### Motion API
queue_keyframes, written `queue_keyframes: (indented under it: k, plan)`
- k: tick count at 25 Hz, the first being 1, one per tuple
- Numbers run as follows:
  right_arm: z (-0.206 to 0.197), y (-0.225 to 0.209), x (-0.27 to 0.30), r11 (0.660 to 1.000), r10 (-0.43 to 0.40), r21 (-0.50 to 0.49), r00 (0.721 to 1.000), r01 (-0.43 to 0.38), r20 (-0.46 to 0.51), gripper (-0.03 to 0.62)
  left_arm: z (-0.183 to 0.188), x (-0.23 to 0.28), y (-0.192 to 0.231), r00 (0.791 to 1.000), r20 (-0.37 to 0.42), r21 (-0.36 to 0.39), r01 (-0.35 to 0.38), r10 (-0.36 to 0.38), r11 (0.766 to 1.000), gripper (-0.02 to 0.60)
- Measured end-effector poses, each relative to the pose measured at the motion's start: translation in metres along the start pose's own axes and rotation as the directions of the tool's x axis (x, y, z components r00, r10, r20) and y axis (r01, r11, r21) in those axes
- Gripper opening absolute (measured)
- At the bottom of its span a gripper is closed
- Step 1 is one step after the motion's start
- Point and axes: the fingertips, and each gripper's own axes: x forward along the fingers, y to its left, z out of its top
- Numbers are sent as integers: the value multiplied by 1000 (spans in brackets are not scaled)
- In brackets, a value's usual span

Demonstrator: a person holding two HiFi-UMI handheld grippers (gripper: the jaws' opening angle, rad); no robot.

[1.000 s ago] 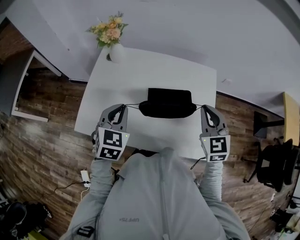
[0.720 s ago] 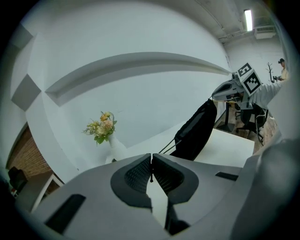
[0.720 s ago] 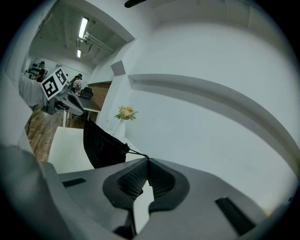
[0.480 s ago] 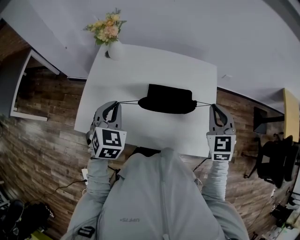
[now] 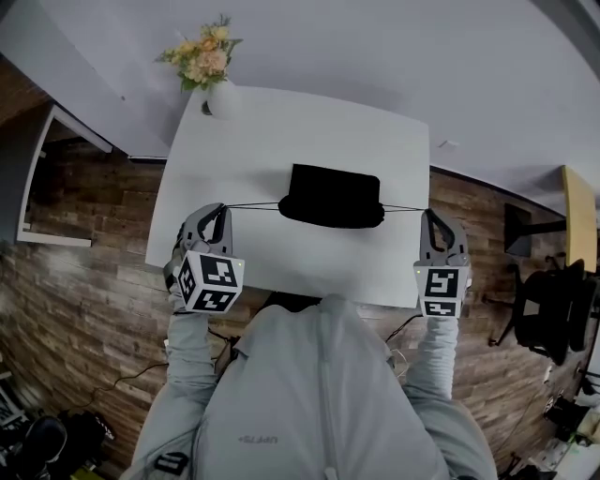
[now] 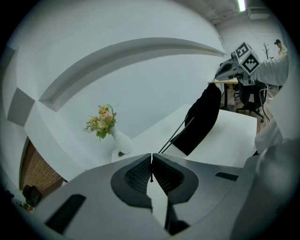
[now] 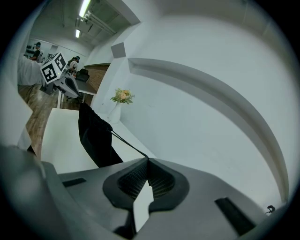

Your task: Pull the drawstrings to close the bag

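Black bag [image 5: 333, 195]; taut drawstrings [image 5: 253, 205] pinched by left tool [image 5: 221, 209], right tool [image 5: 433, 215].

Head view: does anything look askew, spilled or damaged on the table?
Nothing stands out. The bag is at the middle of the table. Its drawstrings run taut to the left tool and right tool, both shut on them. The vase stands upright at the far corner.

White desk [image 5: 281, 131], rectangular, on a brown wood-plank floor [image 5: 84, 262], with a plain pale wall [image 5: 422, 47] beyond its far edge. Vase of flowers [image 5: 202, 58] on the desk's far left corner. Black office chair [image 5: 548, 323] well off to the desk's right, wood-topped table [image 5: 581, 220] near it; strip lights [image 7: 84, 8] on the ceiling.
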Motion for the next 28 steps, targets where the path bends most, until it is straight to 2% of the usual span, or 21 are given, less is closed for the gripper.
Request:
queue_keyframes:
  k: [8,28]
  plan:
    - [-18,0,-1,999,-8,-43,999,6,-50,23,-26,10,1,999,-50,23,17,-16,1000,32]
    - [-46,-16,-10,999,-35,-30,995,32,-95,23,-49,8,14,996,-93,21,-2,4,1000,32]
